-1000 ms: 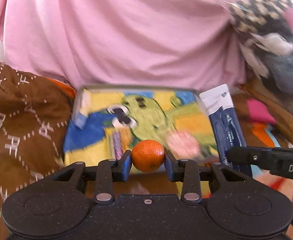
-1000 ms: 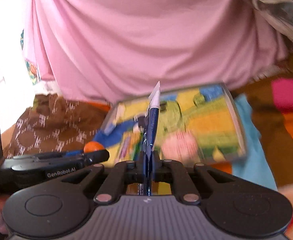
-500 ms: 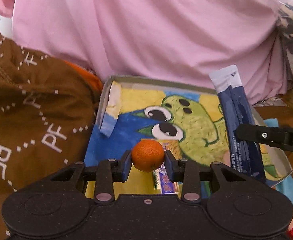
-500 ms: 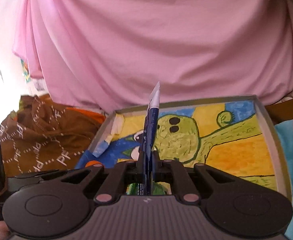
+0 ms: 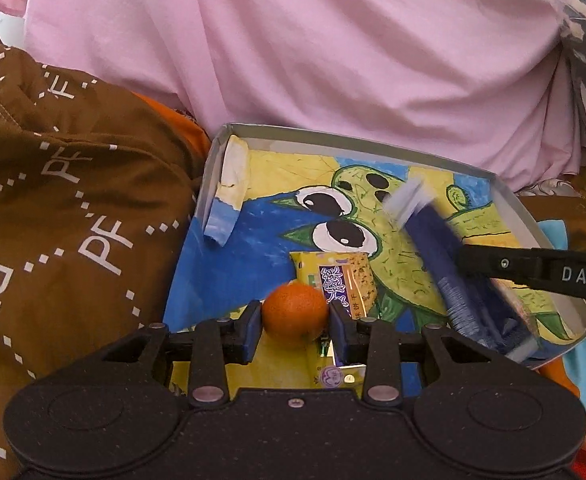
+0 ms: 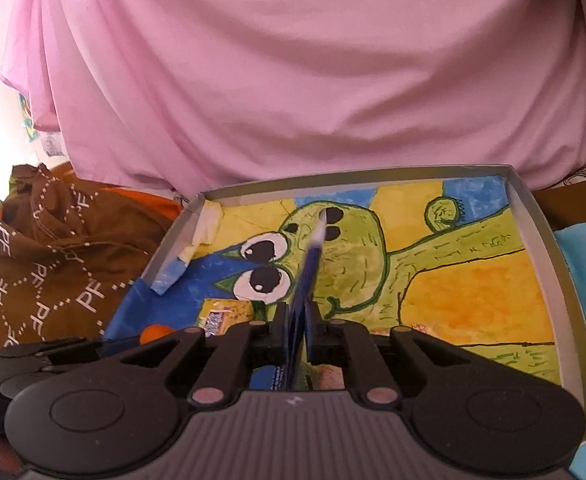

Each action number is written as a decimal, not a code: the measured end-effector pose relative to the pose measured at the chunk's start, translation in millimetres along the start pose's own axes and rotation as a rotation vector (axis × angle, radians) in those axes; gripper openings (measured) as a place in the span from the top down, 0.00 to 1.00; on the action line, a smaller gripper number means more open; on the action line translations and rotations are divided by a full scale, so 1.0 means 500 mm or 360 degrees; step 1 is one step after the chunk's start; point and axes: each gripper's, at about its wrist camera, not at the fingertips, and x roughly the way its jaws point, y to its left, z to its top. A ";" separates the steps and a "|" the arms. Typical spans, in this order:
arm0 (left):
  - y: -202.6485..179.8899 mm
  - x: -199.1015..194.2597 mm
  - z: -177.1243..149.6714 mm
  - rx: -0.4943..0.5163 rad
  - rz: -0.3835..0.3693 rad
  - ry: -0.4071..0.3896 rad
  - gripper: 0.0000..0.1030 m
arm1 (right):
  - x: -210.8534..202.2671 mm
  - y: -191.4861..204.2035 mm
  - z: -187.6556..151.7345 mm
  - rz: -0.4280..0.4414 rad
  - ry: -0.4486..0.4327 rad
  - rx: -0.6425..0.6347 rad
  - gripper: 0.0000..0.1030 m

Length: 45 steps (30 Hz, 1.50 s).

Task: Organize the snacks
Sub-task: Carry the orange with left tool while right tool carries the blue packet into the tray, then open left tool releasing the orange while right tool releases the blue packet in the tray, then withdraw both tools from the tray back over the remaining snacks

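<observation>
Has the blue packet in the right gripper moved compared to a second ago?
Yes. The blue packet has come down over the painted tray: its tip, earlier against the pink cloth, now overlaps the painted creature's head.

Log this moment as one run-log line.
left gripper: shut on orange | right gripper: shut on blue packet | both above tray | yellow packet in tray

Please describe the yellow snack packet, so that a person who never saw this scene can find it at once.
Look in the grey tray whose floor is a painting of a green big-eyed creature. The yellow packet lies flat below the creature's eyes, just behind the orange held in the left tool. It alone is yellow with a purple label; the other packet is dark blue.
</observation>
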 end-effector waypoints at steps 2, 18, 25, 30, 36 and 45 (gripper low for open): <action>0.002 -0.003 -0.001 -0.0007 0.0005 0.0001 0.61 | 0.001 0.000 -0.001 -0.0020 0.0009 -0.0010 0.84; -0.019 -0.064 0.005 -0.0014 -0.0030 -0.0083 0.24 | -0.077 -0.017 -0.003 -0.0143 -0.0027 -0.0023 0.30; -0.021 -0.107 0.002 -0.0016 -0.0019 -0.0112 0.06 | -0.128 -0.014 -0.020 -0.0194 -0.0081 -0.0034 0.13; -0.019 -0.144 -0.009 -0.0049 0.0000 -0.0128 0.02 | -0.173 -0.025 -0.035 -0.0218 -0.0120 0.0016 0.07; -0.019 -0.196 -0.035 -0.0064 0.0027 -0.0132 0.01 | -0.232 -0.020 -0.057 -0.0238 -0.0202 0.0020 0.02; -0.020 -0.274 -0.076 -0.0097 0.0051 -0.0142 0.01 | -0.316 0.021 -0.094 -0.0261 -0.0285 -0.0087 0.00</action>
